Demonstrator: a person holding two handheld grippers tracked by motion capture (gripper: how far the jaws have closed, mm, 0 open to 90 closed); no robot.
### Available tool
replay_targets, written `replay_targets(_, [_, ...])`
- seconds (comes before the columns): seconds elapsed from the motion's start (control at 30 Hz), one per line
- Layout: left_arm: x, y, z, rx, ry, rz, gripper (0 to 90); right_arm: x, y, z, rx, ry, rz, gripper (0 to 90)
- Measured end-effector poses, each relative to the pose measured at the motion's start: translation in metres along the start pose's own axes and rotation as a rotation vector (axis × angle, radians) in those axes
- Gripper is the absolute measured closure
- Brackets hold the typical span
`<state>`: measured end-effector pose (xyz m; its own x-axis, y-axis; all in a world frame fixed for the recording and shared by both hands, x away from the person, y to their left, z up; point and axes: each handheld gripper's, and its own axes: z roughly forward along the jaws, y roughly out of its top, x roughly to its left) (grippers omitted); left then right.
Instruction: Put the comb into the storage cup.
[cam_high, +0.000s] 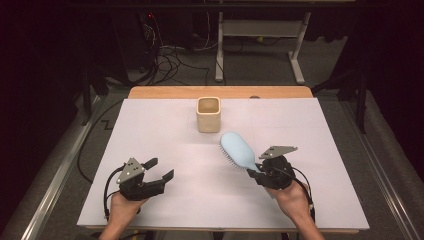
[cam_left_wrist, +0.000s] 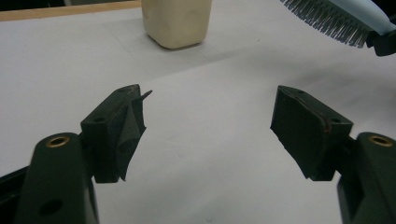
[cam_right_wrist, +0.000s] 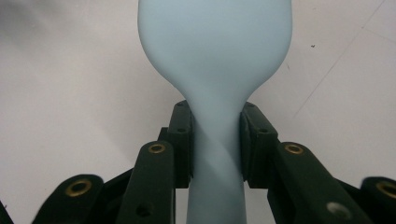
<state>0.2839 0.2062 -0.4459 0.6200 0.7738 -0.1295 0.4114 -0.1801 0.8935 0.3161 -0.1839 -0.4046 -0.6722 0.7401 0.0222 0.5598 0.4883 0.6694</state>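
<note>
The worktop (cam_high: 165, 150) is the largest thing here, covered by a white sheet, with a strip of bare wood showing along its far edge. Beyond it lies a grey floor (cam_high: 260, 70) with a tangle of dark cables and the white legs of another frame.

On the worktop, near the far edge and roughly at the middle, stands a cream, square-mouthed cup (cam_high: 208, 114), upright and open at the top; in the left gripper view it (cam_left_wrist: 176, 21) sits well ahead of the jaws.

Just nearer than the cup and to its right is the light blue hairbrush (cam_high: 238, 150). It is held off the sheet, its oval head pointing toward the cup and its bristles turned down and to the left, as the left gripper view shows (cam_left_wrist: 336, 16). In the right gripper view its smooth back (cam_right_wrist: 215, 56) faces the camera.

The right hand-held gripper (cam_high: 267, 172) is clamped on the hairbrush at the neck where handle meets head, one pad pressing each side (cam_right_wrist: 182, 140). The right hand (cam_high: 292, 197) holds it at the near right of the worktop.

The left hand-held gripper (cam_high: 161, 169) hovers at the near left, well apart from the hairbrush, its jaws spread wide with nothing between them; its pads (cam_left_wrist: 310, 135) face bare sheet.
</note>
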Motion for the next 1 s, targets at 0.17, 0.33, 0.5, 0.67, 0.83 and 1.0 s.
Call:
replay_targets(0.17, [-0.007,0.006,0.008,0.027,-0.015,0.013,22.4,0.002,0.000,-0.002,-0.012,0.003,-0.008,70.9])
replay_targets(0.33, [-0.012,0.013,0.016,0.051,-0.036,0.020,21.9,0.005,0.002,0.000,-0.010,0.008,-0.022,70.9])
replay_targets(0.5, [-0.017,0.019,0.025,0.050,-0.060,0.021,21.9,0.009,0.004,0.000,-0.020,0.015,-0.033,70.9])
replay_targets(0.67, [-0.025,0.025,0.034,0.059,-0.089,0.039,21.2,0.012,0.006,0.000,-0.026,0.020,-0.042,70.9])
replay_targets(0.83, [-0.032,0.030,0.044,0.057,-0.127,0.044,20.3,0.015,0.008,0.001,-0.033,0.024,-0.054,70.9])
replay_targets(1.0, [-0.037,0.033,0.053,0.071,-0.150,0.042,19.4,0.018,0.010,0.002,-0.038,0.028,-0.063,70.9])
